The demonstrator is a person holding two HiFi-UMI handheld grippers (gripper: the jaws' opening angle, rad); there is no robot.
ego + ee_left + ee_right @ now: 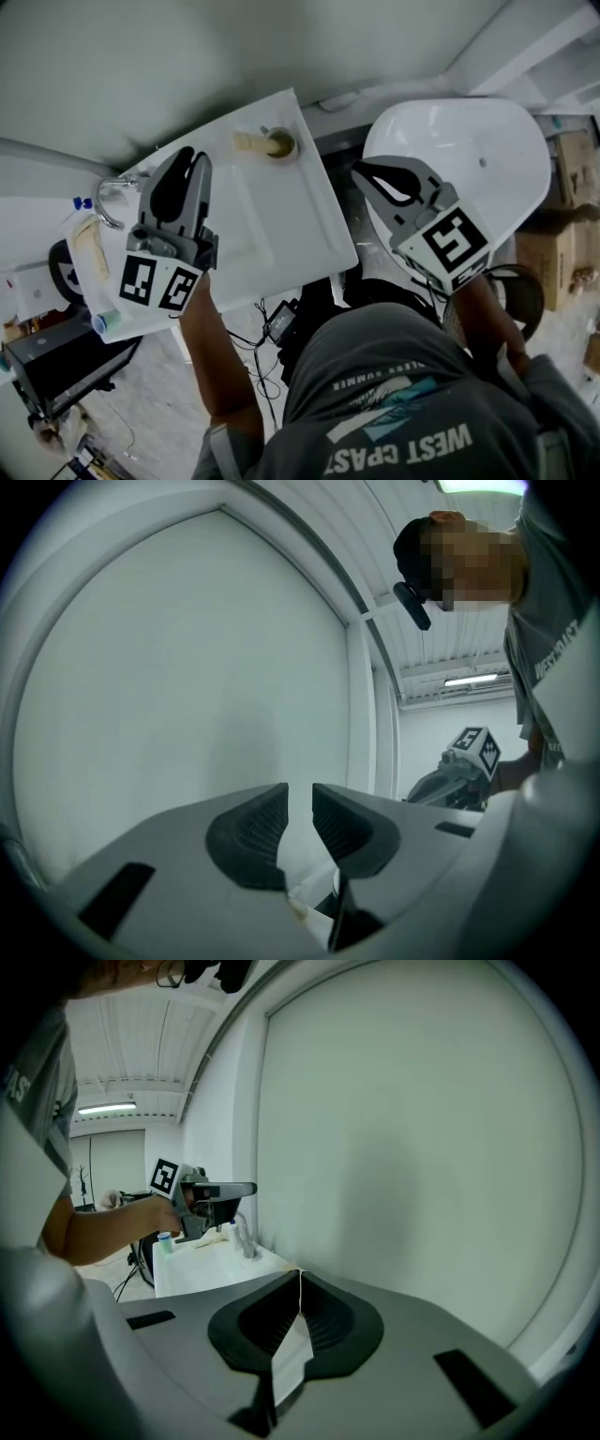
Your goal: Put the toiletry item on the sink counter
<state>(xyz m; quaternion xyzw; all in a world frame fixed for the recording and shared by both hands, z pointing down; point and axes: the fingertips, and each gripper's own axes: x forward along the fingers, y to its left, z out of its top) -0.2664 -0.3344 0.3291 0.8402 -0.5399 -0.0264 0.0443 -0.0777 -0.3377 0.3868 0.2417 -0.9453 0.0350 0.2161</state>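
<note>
A white sink counter (319, 234) lies below me, with a chrome faucet (108, 195) at its left end. A cream tube (91, 251) lies beside the faucet, and a small blue-capped bottle (105, 322) stands at the counter's near left corner. A beige item (267, 142) rests at the far edge of the basin. My left gripper (190, 159) hovers over the basin's left side; its jaws (300, 803) stand a narrow gap apart with nothing between them. My right gripper (361, 171) hangs right of the counter, jaws (300, 1279) shut and empty.
A large white tub (487, 141) sits right of the counter under my right gripper. Cardboard boxes (553, 244) stand at the far right. Cables and a power adapter (278, 323) lie on the floor below the counter, and a black case (56, 361) is at lower left. A plain wall runs behind.
</note>
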